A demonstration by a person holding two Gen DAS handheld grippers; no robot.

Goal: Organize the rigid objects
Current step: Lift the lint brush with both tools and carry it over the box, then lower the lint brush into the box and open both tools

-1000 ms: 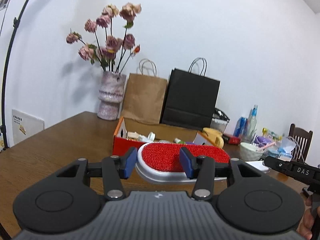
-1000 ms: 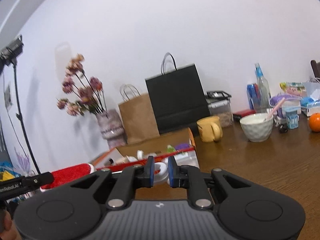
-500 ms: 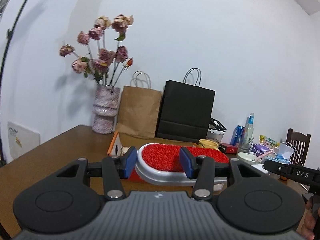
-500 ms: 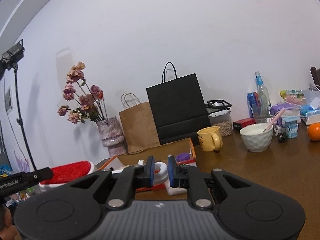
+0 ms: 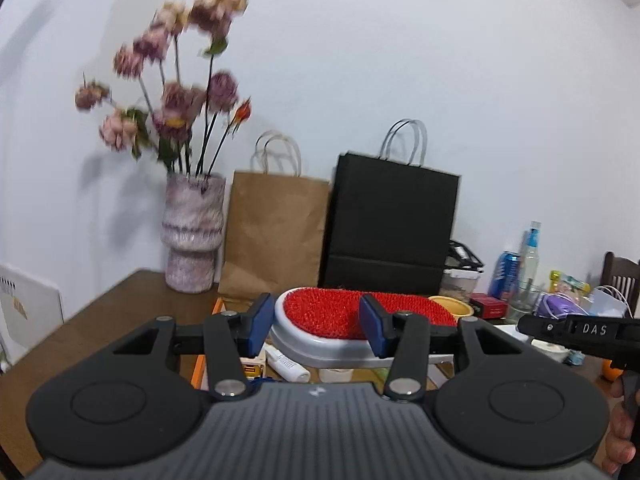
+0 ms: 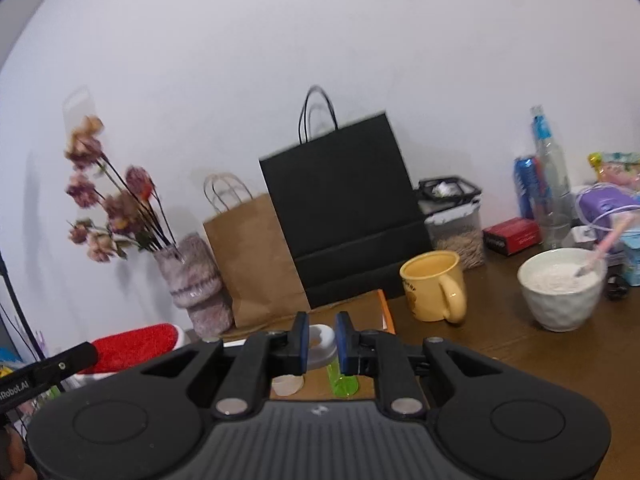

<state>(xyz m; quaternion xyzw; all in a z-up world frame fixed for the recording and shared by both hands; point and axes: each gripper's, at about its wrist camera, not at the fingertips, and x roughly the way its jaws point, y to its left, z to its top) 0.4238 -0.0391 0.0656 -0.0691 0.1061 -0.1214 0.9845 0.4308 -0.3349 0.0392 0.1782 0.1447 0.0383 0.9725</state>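
Brush [image 5: 366,314] clamped in my left tongs [image 5: 316,330], white-lidded bottle [image 6: 322,346] pinched in my right tongs [image 6: 321,342]: I'd lower both level into the box [image 5: 208,354] beneath them.

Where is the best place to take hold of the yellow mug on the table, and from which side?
Probably by the handle of the yellow mug. The mug stands upright, and in the right wrist view its handle loop sticks out to the lower right, toward the camera. Coming from that near side, the jaws could close across the loop. The white bowl stands apart to the right, leaving room.
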